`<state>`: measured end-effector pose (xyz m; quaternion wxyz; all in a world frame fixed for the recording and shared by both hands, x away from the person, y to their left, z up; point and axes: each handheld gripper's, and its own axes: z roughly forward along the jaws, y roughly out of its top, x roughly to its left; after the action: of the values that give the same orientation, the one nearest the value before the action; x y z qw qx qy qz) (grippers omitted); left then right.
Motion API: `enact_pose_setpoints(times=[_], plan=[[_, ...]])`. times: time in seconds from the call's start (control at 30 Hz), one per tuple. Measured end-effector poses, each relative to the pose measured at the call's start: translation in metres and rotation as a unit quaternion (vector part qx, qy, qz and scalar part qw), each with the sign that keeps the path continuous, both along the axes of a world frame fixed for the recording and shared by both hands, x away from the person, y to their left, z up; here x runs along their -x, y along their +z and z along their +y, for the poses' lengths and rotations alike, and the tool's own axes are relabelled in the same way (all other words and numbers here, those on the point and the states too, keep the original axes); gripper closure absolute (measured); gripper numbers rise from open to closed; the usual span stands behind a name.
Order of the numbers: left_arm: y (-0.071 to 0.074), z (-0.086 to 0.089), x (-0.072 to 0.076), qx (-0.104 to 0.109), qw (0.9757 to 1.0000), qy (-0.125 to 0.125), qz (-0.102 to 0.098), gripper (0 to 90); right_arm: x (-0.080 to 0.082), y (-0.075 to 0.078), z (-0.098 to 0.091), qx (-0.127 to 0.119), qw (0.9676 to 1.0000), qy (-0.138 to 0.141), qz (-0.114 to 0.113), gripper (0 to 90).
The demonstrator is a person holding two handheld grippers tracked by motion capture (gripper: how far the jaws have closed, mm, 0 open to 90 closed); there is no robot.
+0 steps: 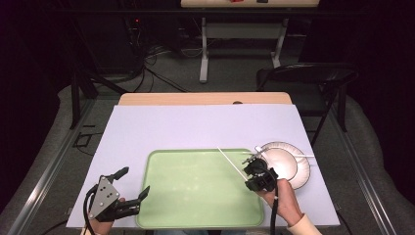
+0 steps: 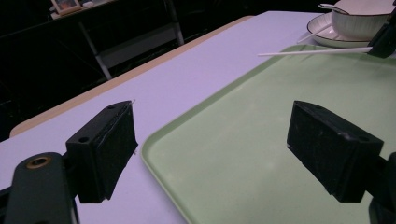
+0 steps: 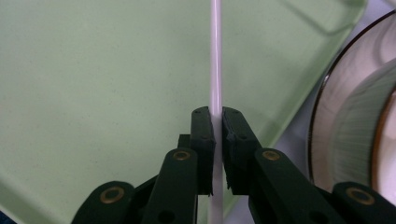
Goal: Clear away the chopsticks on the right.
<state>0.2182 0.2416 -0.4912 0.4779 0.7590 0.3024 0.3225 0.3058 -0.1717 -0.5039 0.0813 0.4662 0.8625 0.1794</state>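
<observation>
Right gripper clamps white stick over green tray, not yet set down; left gripper fingers wide, w/ nothing between.

No readable writing anywhere.

No word, label, brand mark, number or sign could be read on any surface in the three views. The green tray was plain, as were the pale table cover, the white bowl and the plate under it, and the thin white stick. The black pads of both grippers bore no lettering, and the grey plate on the left gripper showed holes but no characters. Small things on the far table were too blurred and distant to tell whether they carried any print.
</observation>
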Motion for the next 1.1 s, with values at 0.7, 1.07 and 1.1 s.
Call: enact_pose_setpoints(times=[0.7,1.07,1.1], plan=[[0.000,0.000,0.000,0.003,1.0000,-0.001,-0.001,15.7,-0.002,-0.022,0.018,0.025,0.9991,0.027,0.021,78.9],[0.000,0.000,0.000,0.003,1.0000,0.000,-0.001,15.6,0.004,-0.004,0.015,0.023,0.9956,0.090,-0.010,45.1],[0.000,0.000,0.000,0.003,1.0000,0.000,-0.001,15.7,0.005,0.001,0.014,0.024,0.9945,0.101,-0.014,38.7]])
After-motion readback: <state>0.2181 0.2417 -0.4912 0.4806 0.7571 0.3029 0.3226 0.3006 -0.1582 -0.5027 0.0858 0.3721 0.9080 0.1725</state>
